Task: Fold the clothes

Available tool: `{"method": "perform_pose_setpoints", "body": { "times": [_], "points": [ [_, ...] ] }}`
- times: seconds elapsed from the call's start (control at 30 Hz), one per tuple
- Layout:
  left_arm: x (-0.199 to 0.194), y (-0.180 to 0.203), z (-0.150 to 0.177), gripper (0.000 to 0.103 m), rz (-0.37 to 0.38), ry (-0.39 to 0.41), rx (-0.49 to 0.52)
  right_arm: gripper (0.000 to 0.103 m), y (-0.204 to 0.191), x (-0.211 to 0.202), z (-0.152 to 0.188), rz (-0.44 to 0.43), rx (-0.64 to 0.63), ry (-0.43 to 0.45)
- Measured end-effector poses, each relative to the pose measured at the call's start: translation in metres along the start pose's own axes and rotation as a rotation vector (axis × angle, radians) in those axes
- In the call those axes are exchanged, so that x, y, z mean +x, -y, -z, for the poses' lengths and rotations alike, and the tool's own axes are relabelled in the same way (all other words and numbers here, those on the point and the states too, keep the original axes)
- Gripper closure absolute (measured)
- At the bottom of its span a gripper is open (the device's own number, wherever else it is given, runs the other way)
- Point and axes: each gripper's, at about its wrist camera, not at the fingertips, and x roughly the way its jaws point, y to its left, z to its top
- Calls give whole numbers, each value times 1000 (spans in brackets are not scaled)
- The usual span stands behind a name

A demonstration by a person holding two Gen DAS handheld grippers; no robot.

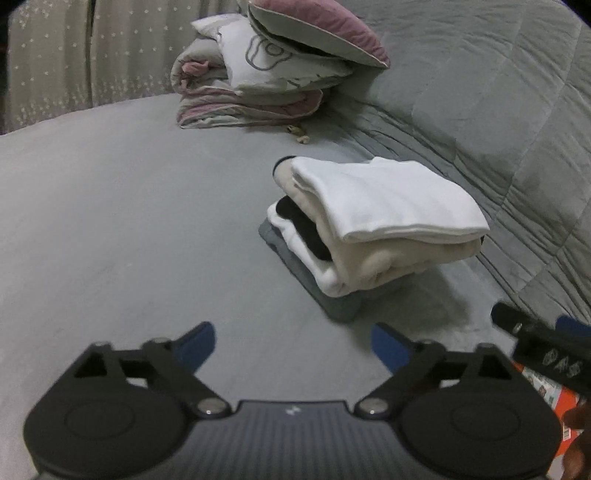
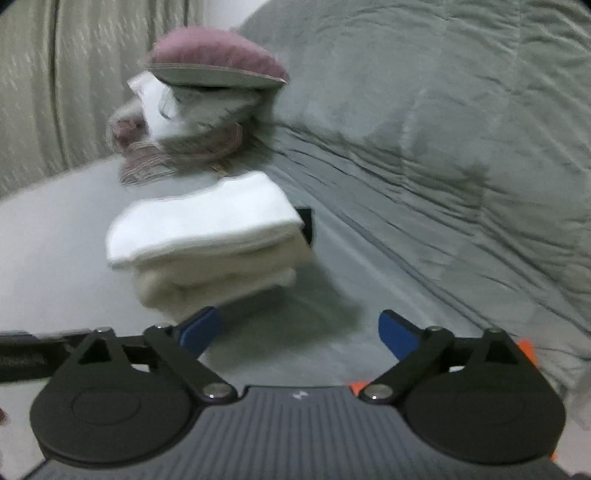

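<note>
Both grippers hang over the grey bedsheet (image 1: 110, 221) with their blue-tipped jaws spread wide and nothing between them: the left gripper (image 1: 293, 345) over bare sheet, the right gripper (image 2: 299, 332) just in front of the stack of folded clothes (image 1: 373, 221). That stack sits on the sheet near a rumpled grey quilt (image 1: 498, 110), a white garment on top, cream and black layers under it and a grey piece at the bottom. Farther back, against a pale curtain (image 1: 55, 66), folded pink-and-grey bedding (image 1: 251, 99) carries a white pillow and a mauve cushion (image 1: 321, 26). The right view is blurred. An orange object peeks out at the lower right edge.
</note>
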Motion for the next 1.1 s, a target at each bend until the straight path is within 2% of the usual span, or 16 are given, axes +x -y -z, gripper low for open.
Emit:
{"method": "perform_pose_setpoints", "body": {
  "times": [0.17, 0.27, 0.47, 0.63, 0.87, 1.1],
  "points": [
    [0, 5, 2, 1, -50, -10, 1, 0, -2, 9, 1, -1, -24, -17],
    [-2, 7, 5, 1, -97, 18, 27, 0, 3, 7, 0, 16, -33, 9],
    [-6, 15, 3, 1, -142, 67, 29, 0, 22, 8, -6, 18, 55, 25],
    [-12, 25, 1, 1, -149, 88, 66, 0, 22, 2, -15, -26, 105, 47],
    [-15, 35, 6, 1, -158, 92, 95, 0, 10, -1, -17, -68, 80, 35],
    [-20, 38, 10, 1, -152, 79, 91, 0, 15, -1, -15, -54, 83, 13]
  ]
}}
